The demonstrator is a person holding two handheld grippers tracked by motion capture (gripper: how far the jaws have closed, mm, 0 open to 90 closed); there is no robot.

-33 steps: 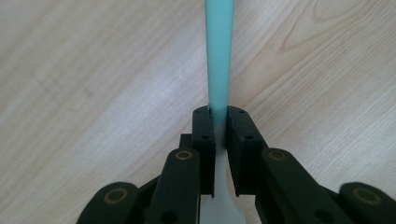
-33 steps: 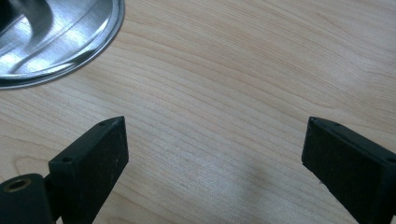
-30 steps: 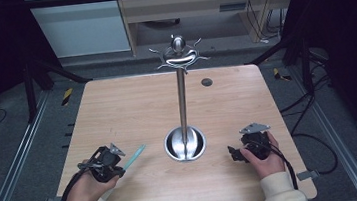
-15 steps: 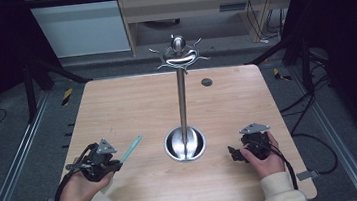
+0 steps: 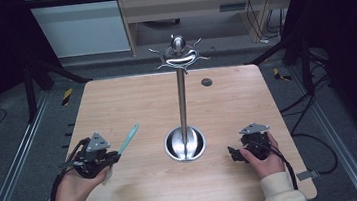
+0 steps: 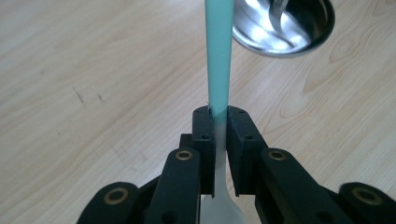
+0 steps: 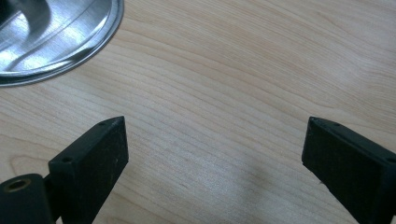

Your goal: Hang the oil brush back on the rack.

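The left tongs (image 5: pixel 112 157) pinch a spatula (image 6: pixel 218 60), their jaws pressed against its handle where the teal part fades to a pale, translucent part. The teal handle runs forward from the jaws, up and away toward the middle of the bench (image 5: pixel 136 100); the pale broad end lies back between the jaw arms, near the hand (image 5: pixel 73 189). The right tongs (image 7: pixel 212 158) stand spread wide over bare wood, with nothing between their jaws, held low at the bench's right front by the other hand (image 5: pixel 262 154). Between the two sits a round steel base (image 5: pixel 185 144) carrying an upright steel pole (image 5: pixel 182 97), topped by a ring of hooks (image 5: pixel 180 55). A small dark disc (image 5: pixel 206 82) lies near the far edge.
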